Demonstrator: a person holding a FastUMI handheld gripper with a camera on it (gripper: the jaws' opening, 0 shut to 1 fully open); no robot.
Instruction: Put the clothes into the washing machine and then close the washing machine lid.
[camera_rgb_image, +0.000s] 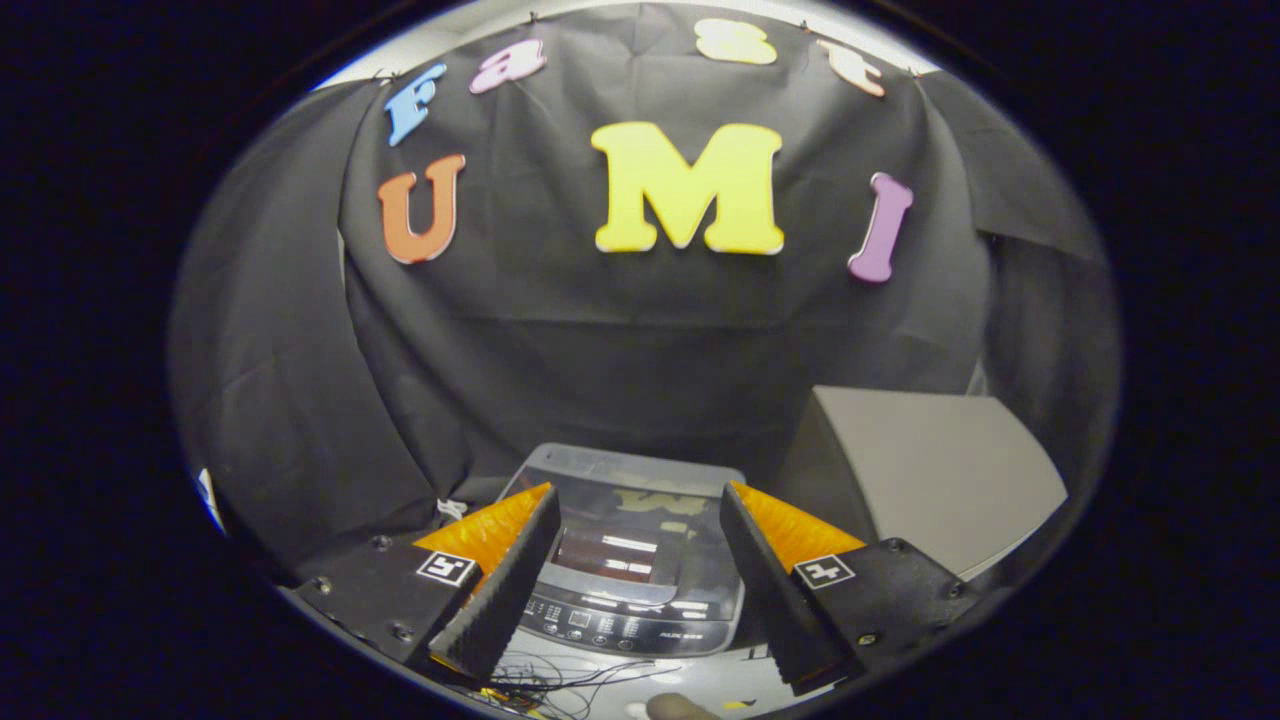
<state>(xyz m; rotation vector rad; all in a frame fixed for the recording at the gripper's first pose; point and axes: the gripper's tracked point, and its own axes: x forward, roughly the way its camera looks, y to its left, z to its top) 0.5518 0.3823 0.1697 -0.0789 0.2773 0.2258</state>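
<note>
Washing machine (630, 560): small top-loading unit, grey body, seen from above and in front, standing on the bench (700, 680). It sits just ahead of the hand-held gripper, showing through the gap between the two fingers.

Lid (625, 500): dark, glossy, translucent; lies flat and closed over the tub, carrying reflections of the booth lights.

Control panel (625, 625): a strip of small buttons and markings along the machine's near edge, too small to make out.

Hand-held gripper (635, 640): fingers spread wide, nothing between them, touching nothing; one finger stands to each side of the machine's front.

Wires (560, 680): thin dark strands in a loose tangle on the bench, just in front of the control panel.

Grey box (940, 480): plain, flat-topped, standing just beside the machine on its right.

Black cloth (600, 350): the booth's wall, hanging in folds behind the machine and box.
</note>
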